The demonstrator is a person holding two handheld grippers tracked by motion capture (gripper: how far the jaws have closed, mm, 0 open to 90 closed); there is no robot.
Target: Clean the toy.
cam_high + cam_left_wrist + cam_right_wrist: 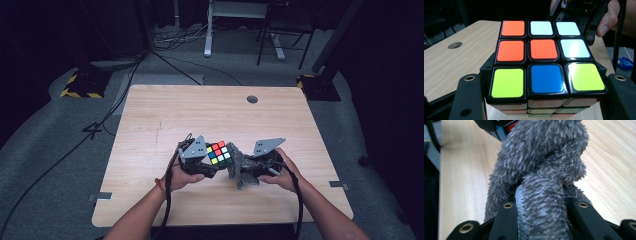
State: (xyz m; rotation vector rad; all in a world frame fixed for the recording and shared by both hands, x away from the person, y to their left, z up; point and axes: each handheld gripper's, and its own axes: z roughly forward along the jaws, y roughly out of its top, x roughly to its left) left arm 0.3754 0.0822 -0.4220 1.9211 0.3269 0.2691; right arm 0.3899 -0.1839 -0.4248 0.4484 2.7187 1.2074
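Two tools are meeting over the table, near its front middle. I am holding the cube in my left gripper, jaws half-wide and pressing on its sides, its orange, white, blue and yellow face turning upward. The cloth, bunched and pinched tight in my right gripper, is lying just right of the cube, touching its right side. Being cubic, it is showing no long axis; the cloth's bundle is running toward it.
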